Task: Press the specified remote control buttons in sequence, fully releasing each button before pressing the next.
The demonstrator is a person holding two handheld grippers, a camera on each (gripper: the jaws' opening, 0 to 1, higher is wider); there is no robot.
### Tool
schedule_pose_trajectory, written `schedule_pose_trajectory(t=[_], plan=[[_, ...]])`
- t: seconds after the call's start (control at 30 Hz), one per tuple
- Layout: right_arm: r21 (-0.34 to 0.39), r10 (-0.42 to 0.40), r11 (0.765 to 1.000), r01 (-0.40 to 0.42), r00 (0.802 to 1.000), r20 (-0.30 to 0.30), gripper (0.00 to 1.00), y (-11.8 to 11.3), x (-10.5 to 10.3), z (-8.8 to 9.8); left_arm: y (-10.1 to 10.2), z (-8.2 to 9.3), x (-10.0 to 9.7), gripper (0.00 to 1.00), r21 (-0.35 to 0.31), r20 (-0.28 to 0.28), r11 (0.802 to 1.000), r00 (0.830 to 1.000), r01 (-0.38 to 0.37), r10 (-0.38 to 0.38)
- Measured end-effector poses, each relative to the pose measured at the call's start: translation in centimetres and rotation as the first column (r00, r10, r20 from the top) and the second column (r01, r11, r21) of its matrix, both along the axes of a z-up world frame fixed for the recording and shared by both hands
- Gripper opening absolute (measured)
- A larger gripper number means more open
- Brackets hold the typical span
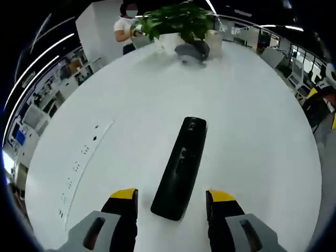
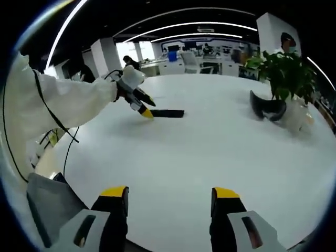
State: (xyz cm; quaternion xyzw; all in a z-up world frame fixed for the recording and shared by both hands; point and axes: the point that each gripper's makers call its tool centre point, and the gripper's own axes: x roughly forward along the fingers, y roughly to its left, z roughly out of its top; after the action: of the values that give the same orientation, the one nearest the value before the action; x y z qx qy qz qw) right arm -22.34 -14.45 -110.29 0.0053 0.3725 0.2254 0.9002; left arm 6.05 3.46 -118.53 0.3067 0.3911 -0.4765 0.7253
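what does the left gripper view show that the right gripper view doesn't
Left gripper view: the strip of small dark markings on the tabletop, and the black remote's button face seen close between the open left gripper.

Right gripper view: the person's white sleeve, and the open right gripper over bare table.

Both: the long black remote control, the round white table, the green potted plant.
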Motion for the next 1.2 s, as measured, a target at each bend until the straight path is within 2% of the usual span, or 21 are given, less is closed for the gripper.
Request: schedule_pose_trajectory(t=[0.13, 0.17, 0.23, 0.27, 0.3, 0.43, 0.57, 0.7, 0.93, 1.2], plan=[[0.007, 0.018, 1.000, -0.018, 1.000, -0.002, 0.62, 0.5, 0.2, 0.1, -0.1, -0.4, 0.2, 0.55, 0.033, -0.038, 0.999, 0.999, 0.039, -0.038], [0.003, 0.023, 1.000, -0.023, 1.000, -0.003, 0.61, 0.5, 0.3, 0.1, -0.1, -0.5, 0.1, 0.54, 0.029, -0.064, 0.998, 0.997, 0.050, -0.048], [0.003, 0.026, 1.000, -0.026, 1.000, -0.004, 0.61, 0.5, 0.6, 0.0, 0.0, -0.7, -0.3, 0.51, 0.024, -0.135, 0.999, 0.991, 0.024, -0.021], [0.001, 0.027, 1.000, -0.027, 1.000, -0.001, 0.61, 0.5, 0.8, 0.2, 0.2, -0.6, -0.2, 0.51, 0.052, -0.100, 0.992, 0.989, 0.114, -0.108], [0.001, 0.026, 1.000, -0.026, 1.000, 0.003, 0.61, 0.4, 0.9, 0.3, 0.1, -0.5, -0.3, 0.51, 0.062, -0.113, 0.993, 0.990, 0.096, -0.088], [0.030, 0.013, 0.999, -0.013, 1.000, 0.010, 0.60, 0.4, 1.5, 0.7, 0.1, -0.7, -0.2, 0.51, 0.136, -0.137, 0.984, 0.986, 0.114, -0.095], [0.035, 0.005, 0.999, -0.006, 0.999, 0.037, 0.60, 0.1, 1.9, 1.6, 0.2, -0.8, -0.4, 0.48, 0.169, -0.149, 0.977, 0.983, 0.130, -0.105], [0.037, -0.007, 0.999, 0.005, 0.999, 0.052, 0.60, -0.2, 1.9, 2.1, 0.3, -0.9, -0.6, 0.44, 0.173, -0.150, 0.975, 0.982, 0.142, -0.116], [0.031, -0.006, 1.000, 0.003, 0.997, 0.073, 0.59, -0.1, 1.1, 2.9, -0.1, -0.9, -2.2, 0.25, 0.214, -0.143, 0.957, 0.975, 0.198, -0.170], [0.017, 0.002, 1.000, -0.004, 0.994, 0.106, 0.58, 0.0, 0.7, 4.2, 0.2, -0.9, -2.8, 0.23, 0.220, -0.121, 0.963, 0.984, 0.153, -0.128]])
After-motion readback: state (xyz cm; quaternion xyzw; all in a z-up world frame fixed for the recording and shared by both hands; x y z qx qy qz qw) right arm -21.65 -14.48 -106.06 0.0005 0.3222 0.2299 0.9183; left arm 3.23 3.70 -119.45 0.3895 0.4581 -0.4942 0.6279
